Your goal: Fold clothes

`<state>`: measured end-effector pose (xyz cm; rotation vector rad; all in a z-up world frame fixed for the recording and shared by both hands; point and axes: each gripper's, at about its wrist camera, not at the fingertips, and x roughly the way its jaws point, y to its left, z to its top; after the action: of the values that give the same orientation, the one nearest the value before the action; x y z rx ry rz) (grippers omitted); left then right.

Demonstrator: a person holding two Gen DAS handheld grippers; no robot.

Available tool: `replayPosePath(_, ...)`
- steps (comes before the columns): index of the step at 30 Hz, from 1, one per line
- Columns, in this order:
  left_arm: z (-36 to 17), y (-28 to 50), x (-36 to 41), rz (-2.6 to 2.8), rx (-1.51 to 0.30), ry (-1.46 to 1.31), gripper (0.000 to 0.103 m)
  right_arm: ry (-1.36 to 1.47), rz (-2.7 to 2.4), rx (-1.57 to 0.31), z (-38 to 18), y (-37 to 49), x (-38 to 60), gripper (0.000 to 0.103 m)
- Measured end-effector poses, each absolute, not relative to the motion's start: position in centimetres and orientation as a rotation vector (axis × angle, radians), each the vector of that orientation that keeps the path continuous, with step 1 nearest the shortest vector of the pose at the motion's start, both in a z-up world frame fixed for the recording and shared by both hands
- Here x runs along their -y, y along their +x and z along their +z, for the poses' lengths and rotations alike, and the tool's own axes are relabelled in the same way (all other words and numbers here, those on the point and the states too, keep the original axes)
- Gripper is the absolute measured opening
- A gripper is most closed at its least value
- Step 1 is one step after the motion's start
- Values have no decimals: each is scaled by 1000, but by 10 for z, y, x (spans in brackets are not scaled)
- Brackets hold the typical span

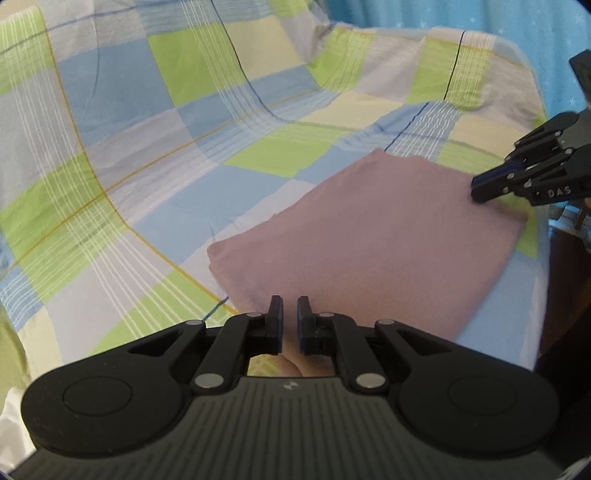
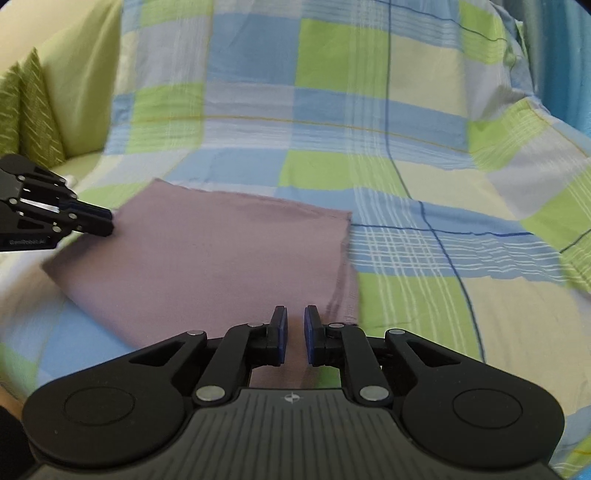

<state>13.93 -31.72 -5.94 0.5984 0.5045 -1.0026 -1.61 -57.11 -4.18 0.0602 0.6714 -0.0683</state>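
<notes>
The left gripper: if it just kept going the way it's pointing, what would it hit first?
Most likely the folded mauve cloth. The left gripper sits low over its near edge, jaws slightly apart, so it would slide onto the fabric. Depth is hard to judge; the checked bedsheet lies beyond.

Checked sheet (image 2: 332,122): squares of blue, lime green, pale yellow and grey, crossed by bundles of thin white lines and single dark blue and orange lines. It fills nearly the whole field in both views and rises into a draped backdrop toward 12 o'clock. Shallow creases in the left wrist view toward 10 o'clock.

Green cushion (image 2: 29,107): right wrist view, 10 o'clock edge, small light chevron marks, standing upright against a plain pale green surface (image 2: 85,81).

Blue curtain (image 1: 480,18): left wrist view, 1 o'clock, pale star print, behind the sheet's far edge.
</notes>
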Motion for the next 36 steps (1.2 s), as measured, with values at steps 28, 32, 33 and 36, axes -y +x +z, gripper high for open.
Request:
replayPosePath(28, -64, 87, 288, -1073, -480, 650, 10, 114, 22, -676, -56, -52, 568, 23)
replayPosePath(32, -55, 79, 327, -1134, -444, 681, 10, 203, -46, -643, -61, -52, 597, 25)
replayPosePath(33, -55, 78, 337, -1149, -444, 679, 10, 224, -56, -630, -63, -51, 603, 25)
replayPosePath(36, -56, 75, 363, -1191, -451, 664, 10, 278, -56, -595, -63, -43, 617, 25)
